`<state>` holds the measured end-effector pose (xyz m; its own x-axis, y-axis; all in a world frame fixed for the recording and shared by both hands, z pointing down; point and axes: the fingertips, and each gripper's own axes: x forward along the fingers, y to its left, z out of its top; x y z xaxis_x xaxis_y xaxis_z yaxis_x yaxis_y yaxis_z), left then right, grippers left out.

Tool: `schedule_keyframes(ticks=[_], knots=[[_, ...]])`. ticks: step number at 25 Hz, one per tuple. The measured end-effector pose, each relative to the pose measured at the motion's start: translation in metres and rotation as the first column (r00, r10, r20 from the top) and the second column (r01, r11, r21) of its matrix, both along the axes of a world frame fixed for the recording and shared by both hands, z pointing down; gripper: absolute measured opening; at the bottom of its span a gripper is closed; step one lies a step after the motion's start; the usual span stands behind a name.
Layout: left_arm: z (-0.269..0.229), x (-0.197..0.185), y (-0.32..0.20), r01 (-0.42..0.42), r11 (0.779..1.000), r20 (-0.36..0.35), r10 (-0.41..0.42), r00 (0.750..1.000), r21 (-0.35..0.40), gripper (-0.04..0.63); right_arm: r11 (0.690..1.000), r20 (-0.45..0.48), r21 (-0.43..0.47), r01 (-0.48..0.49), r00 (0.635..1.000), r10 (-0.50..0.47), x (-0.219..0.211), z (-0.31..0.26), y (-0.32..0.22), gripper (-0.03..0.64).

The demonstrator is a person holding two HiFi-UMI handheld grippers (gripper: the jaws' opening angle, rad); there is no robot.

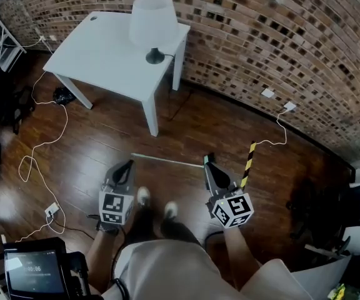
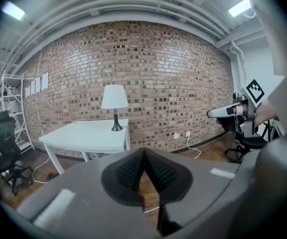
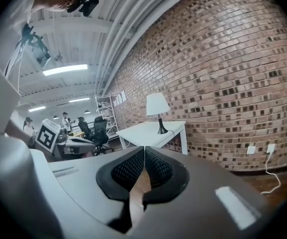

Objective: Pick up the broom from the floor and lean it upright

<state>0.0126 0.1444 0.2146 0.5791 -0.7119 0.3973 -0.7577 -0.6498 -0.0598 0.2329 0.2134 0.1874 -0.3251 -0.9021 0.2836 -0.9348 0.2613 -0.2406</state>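
thin pale broom [image 1: 167,160] lying flat on floor [image 1: 105,144]

Head cam: high above & well back from the white table [image 1: 114,55], tilted steeply down. Table sits at frame top, wood floor [image 1: 186,136] below it, both grippers at the bottom edge.

Left gripper cam: rides the left gripper [image 1: 129,165], low, approx level, faces the table's front. Table is left of centre w/ lamp [image 2: 114,103] on it, brick wall [image 2: 183,83] behind.

Right gripper cam: on the right gripper [image 1: 209,161], off the table's right side, aimed left across it. Table is mid-frame & smaller.

All 3 views share table, lamp & wall. Each gripper cam also catches the other gripper at its frame edge.
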Motion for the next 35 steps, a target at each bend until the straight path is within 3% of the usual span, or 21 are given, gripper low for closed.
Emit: schedule_keyframes(ticks=[6,14,23,35], knots=[[0.037,-0.022,-0.024,0.052,0.998,-0.005,-0.053,0.999,-0.044,0.000,0.996,0.014,-0.064,0.065,0.998,-0.064,-0.034,0.039,-0.035,0.032],[0.092,-0.072,-0.069,0.131,0.985,0.021,-0.129,0.991,-0.116,0.000,0.985,-0.171,-0.140,0.099,0.978,-0.123,-0.074,0.094,-0.093,0.041],[0.188,-0.107,-0.118,0.104,0.973,0.043,-0.097,0.994,-0.208,0.000,0.958,-0.146,-0.264,0.116,0.977,-0.158,-0.108,0.210,-0.150,0.046],[0.336,-0.138,-0.136,0.099,0.945,0.094,-0.073,0.993,-0.311,0.000,0.883,-0.186,-0.397,0.252,0.920,-0.346,-0.154,0.370,-0.180,0.071]])
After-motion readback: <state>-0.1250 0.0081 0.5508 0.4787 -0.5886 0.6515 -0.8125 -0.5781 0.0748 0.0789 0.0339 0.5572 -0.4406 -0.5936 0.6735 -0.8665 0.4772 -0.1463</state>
